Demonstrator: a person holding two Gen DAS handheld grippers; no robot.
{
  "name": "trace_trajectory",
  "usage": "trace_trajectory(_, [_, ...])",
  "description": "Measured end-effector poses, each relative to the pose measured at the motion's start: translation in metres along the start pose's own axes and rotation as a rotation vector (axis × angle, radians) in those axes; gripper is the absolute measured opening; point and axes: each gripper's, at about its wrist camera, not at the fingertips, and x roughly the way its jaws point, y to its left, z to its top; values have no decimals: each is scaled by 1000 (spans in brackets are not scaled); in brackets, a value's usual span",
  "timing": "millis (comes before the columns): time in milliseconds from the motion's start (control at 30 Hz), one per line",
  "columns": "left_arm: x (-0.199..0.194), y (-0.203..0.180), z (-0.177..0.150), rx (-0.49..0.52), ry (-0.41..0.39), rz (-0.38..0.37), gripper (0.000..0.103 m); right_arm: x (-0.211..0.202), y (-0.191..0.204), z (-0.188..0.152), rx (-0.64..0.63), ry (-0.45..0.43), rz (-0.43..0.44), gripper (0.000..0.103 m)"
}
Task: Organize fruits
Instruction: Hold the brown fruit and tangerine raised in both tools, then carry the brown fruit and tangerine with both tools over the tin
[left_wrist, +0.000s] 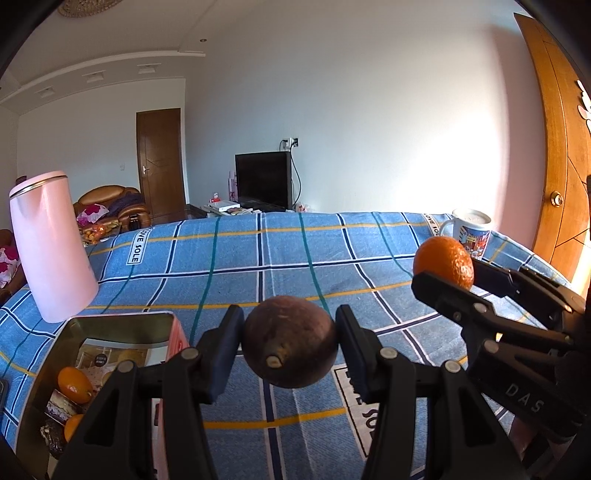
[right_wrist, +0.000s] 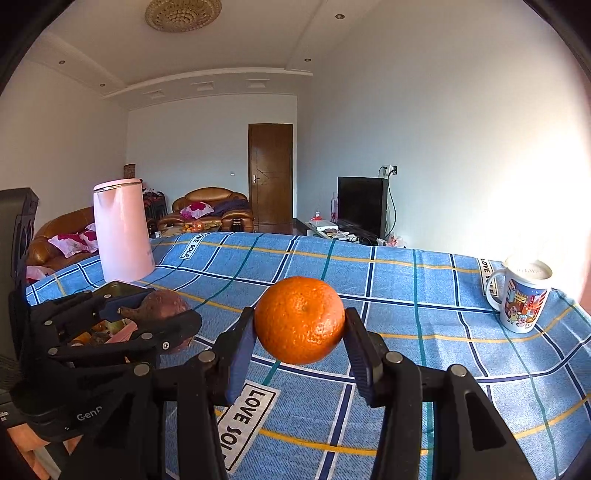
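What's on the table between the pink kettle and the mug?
Nothing stands between the pink kettle and the mug: only bare blue checked tablecloth, clearest in the right wrist view.

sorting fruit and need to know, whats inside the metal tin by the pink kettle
In the open tin, two small orange fruits and some dark wrapped pieces show, over a printed paper lining. The left gripper, shut on a brown fruit, covers the tin's near part.
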Motion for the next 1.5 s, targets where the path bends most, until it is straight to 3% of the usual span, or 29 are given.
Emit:
trace_trajectory(733, [-28, 16, -8, -20, -53, -20, 54, -12, 15, 0, -44, -22, -32, 49])
trace_trajectory(1133, [-44, 53, -10, -78, -40, -5, 54, 7, 57, 6, -61, 21, 77, 49])
trace_trajectory(1500, [-61, 103, -10, -142, -42, 85, 54, 22, 98, 25, -71, 40, 187, 49])
